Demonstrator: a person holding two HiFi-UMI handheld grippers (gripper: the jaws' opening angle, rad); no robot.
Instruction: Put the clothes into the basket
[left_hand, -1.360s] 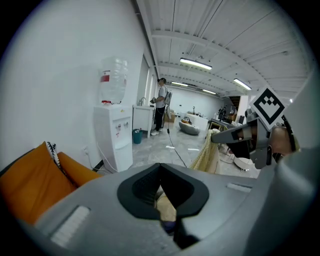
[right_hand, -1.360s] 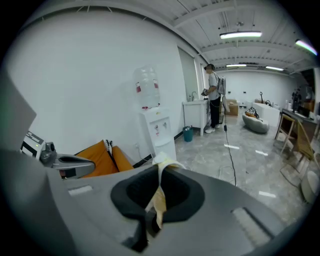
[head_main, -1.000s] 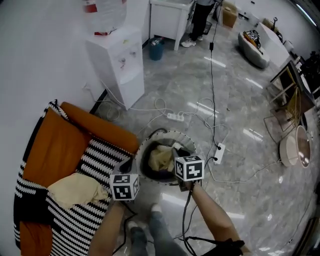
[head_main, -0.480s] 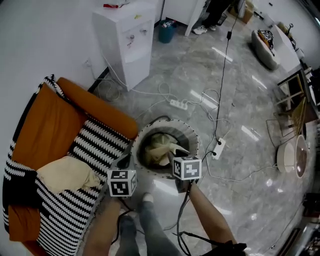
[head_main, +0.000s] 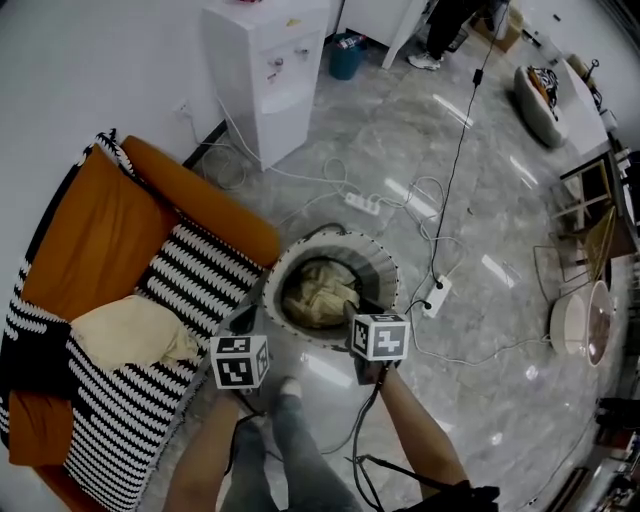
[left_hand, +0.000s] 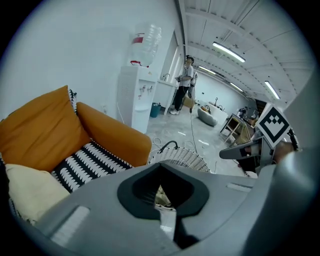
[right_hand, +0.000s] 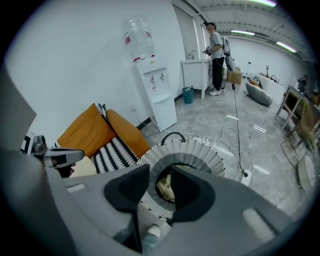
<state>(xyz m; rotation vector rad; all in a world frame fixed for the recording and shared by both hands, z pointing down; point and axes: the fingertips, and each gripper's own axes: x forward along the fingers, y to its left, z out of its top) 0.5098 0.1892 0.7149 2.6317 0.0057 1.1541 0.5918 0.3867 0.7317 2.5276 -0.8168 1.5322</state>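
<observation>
Right gripper (head_main: 362, 306), frame centre: jaws now apart, empty; pale garment (head_main: 318, 295) released into basket (head_main: 386, 266). Left gripper (head_main: 246, 318) jaws together, empty. Cream garment (head_main: 125, 330) remains on sofa (head_main: 90, 240), left.

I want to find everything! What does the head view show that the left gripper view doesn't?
Only the head view: the person's legs and shoe, and the power strip on the floor. Only the left gripper view: the water bottle and the ceiling lights. Both: the basket, the orange sofa and the cream garment lying on it.
</observation>
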